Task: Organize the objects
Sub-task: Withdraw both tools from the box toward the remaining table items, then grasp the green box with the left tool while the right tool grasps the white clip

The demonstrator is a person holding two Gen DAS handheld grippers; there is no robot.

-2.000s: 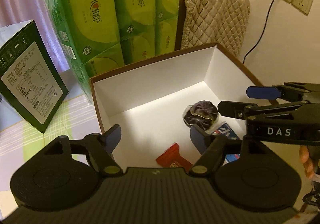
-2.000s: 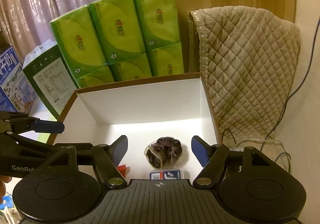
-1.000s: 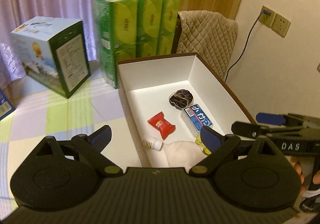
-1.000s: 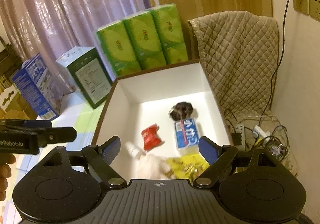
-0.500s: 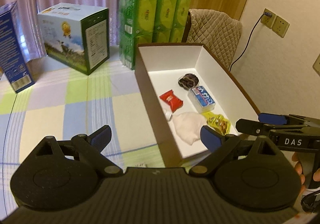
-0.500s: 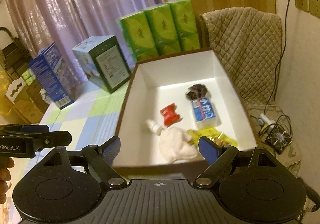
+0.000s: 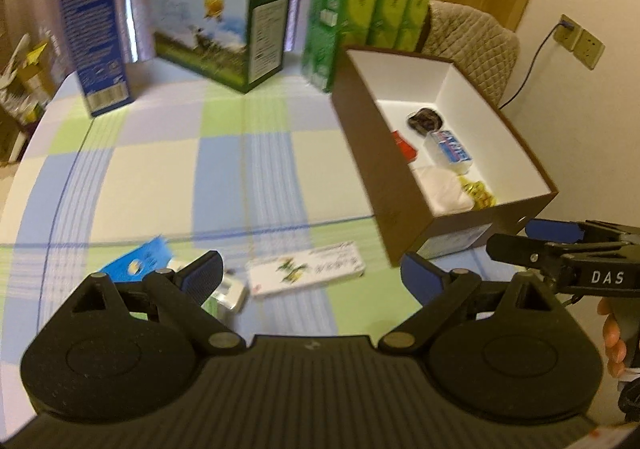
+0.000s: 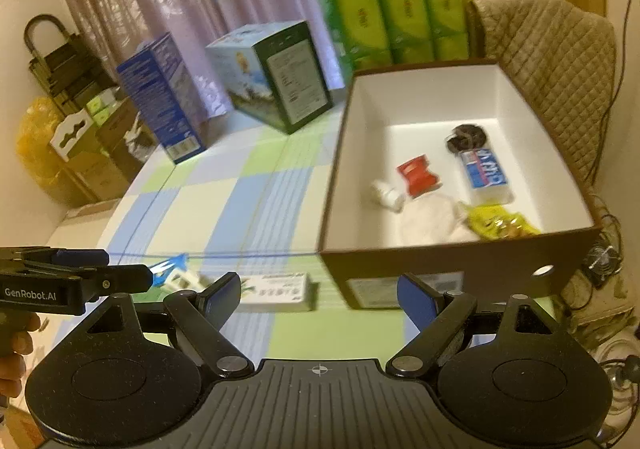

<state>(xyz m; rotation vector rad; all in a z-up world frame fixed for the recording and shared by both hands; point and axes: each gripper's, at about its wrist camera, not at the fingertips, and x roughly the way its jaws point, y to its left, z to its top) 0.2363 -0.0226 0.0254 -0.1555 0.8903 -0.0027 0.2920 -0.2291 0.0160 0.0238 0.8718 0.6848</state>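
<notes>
Both grippers have pulled back from the box (image 8: 452, 281) since the earlier frames, so the table's (image 7: 168, 169) near edge and the loose things on it now come into view. Left gripper (image 7: 310, 277) and right gripper (image 8: 318, 297) each have their fingers spread wide and hold nothing. Inside the box lie a dark scrunchie, a red packet, a blue-and-white pack, a small bottle, a white cloth and a yellow wrapper. Still out on the table are a flat white carton (image 7: 306, 273), a blue packet (image 7: 134, 263) and something small and white beside it, too blurred to name. The carton lies just ahead of the left fingers, a little left of their midline, its long axis running left to right and slightly tilted. In the right view it sits by the left finger (image 8: 222, 299), off centre. By my reading the left gripper is the better placed, and would close across the carton's short width.
</notes>
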